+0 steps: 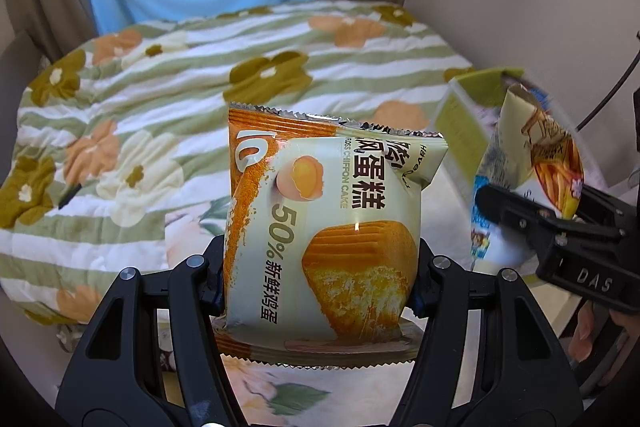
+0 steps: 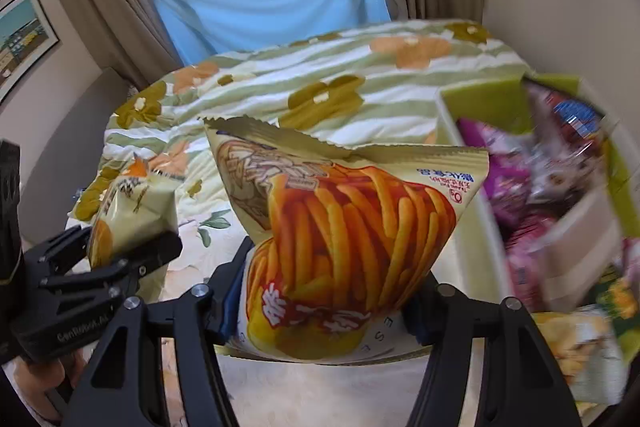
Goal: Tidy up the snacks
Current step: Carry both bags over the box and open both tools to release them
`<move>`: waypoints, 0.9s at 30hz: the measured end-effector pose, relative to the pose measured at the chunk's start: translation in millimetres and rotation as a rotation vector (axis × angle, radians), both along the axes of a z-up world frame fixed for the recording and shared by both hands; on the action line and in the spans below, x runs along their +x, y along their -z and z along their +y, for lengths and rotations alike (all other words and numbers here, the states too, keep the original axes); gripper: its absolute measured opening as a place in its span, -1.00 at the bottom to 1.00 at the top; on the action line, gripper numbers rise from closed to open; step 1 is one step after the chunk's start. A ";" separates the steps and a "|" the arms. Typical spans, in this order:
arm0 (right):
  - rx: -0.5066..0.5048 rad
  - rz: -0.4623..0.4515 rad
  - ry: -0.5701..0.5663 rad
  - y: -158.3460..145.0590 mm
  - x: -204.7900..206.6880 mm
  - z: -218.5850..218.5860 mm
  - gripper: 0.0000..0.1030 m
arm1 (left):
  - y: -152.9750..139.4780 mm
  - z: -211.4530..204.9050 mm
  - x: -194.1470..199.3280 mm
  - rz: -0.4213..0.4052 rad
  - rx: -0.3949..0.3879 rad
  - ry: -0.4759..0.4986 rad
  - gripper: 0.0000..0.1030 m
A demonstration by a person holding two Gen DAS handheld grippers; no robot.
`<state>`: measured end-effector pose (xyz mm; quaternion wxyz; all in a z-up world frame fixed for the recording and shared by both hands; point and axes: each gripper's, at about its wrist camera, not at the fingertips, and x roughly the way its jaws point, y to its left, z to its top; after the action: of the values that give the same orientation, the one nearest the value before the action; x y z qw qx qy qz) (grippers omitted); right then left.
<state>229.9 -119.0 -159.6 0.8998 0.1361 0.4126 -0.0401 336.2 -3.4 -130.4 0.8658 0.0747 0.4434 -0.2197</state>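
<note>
between left fingers point(image 1: 320, 291), cake packet point(image 1: 320, 227) reads "chiffon cake", "50%"

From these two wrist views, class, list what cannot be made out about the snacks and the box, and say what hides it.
- Chiffon cake packet: lower side edges hidden by the left gripper, left wrist view.
- Snack sticks bag: bottom hidden by the right gripper, right wrist view.
- Box: packets inside blurred, labels unreadable; far side cut off by the picture's edge, right wrist view.
</note>
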 end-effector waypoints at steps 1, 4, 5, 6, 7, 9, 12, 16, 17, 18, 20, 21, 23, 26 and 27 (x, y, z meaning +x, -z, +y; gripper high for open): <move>0.001 -0.008 -0.005 -5.6 -4.6 -2.2 0.14 | -9.2 -7.7 -6.1 -0.009 -0.003 -0.001 0.16; 0.006 -0.040 -0.026 -25.4 -25.5 -16.7 0.14 | -31.9 -32.3 -24.3 -0.036 -0.011 -0.006 0.16; 0.006 -0.049 -0.034 -31.2 -32.7 -24.4 0.14 | -38.8 -42.9 -31.1 -0.040 -0.017 -0.013 0.16; 0.006 -0.055 -0.043 -35.6 -38.9 -31.4 0.14 | -42.3 -49.9 -36.3 -0.039 -0.024 -0.016 0.17; 0.005 -0.059 -0.054 -39.8 -45.2 -41.0 0.14 | -46.9 -61.9 -42.7 -0.036 -0.038 -0.019 0.17; -0.002 -0.060 -0.080 -47.0 -55.5 -59.1 0.14 | -51.4 -84.3 -53.6 -0.035 -0.052 -0.036 0.17; -0.020 -0.059 -0.117 -55.8 -69.8 -91.0 0.14 | -54.1 -122.9 -68.6 -0.019 -0.096 -0.056 0.17; -0.048 -0.074 -0.125 -62.8 -90.2 -143.5 0.14 | -48.2 -181.0 -83.8 -0.010 -0.122 -0.083 0.17; -0.052 -0.074 -0.122 -63.5 -93.3 -154.1 0.14 | -45.5 -190.8 -85.6 -0.007 -0.128 -0.087 0.17; -0.057 -0.072 -0.118 -64.3 -97.3 -167.6 0.14 | -43.4 -206.1 -87.2 0.001 -0.139 -0.091 0.17; -0.062 -0.071 -0.108 -66.7 -106.1 -191.8 0.14 | -40.1 -228.0 -88.7 0.003 -0.149 -0.095 0.17; -0.061 -0.071 -0.103 -67.5 -108.8 -200.3 0.14 | -38.7 -239.0 -88.4 0.006 -0.150 -0.096 0.17; -0.048 -0.065 -0.086 -68.3 -114.7 -219.7 0.14 | -36.4 -263.1 -85.7 0.016 -0.145 -0.093 0.17; -0.033 -0.049 -0.071 -65.6 -118.3 -239.5 0.14 | -30.6 -286.4 -77.1 0.018 -0.119 -0.096 0.17; -0.028 -0.044 -0.067 -63.9 -117.4 -243.2 0.14 | -27.8 -293.1 -73.8 0.026 -0.114 -0.095 0.17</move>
<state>112.5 -362.2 -95.7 0.9114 0.1103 0.3963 -0.0128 262.5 -296.6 -102.7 0.8723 0.0011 0.4443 -0.2041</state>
